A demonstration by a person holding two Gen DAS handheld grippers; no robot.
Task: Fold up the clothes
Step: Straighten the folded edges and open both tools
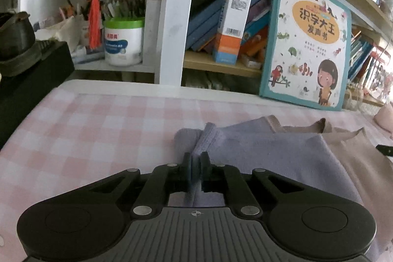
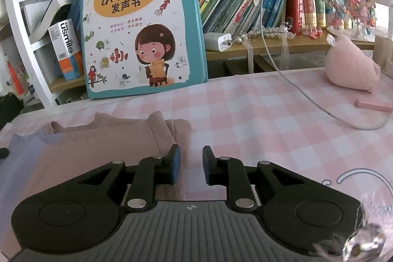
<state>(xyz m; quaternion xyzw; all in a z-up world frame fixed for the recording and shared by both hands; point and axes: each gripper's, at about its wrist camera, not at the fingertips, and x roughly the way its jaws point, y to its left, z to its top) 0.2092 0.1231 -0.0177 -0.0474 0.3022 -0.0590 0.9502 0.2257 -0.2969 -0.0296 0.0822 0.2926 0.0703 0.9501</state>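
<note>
Left-wrist view shows the left tongs clenched on the lavender garment's bunched edge, cloth trailing away rightward. The right tongs stand released, the pink garment just leftward, perhaps brushing one finger.

The big teal-edged picture book leaning against the shelf, at about eleven o'clock from the right gripper's camera, reads "识字大王 发声书" in an orange oval on its cover. At nine o'clock of it, a white-and-orange carton bears "usmile" down its side. The red-spined books' titles at two o'clock are too blurred to read.
</note>
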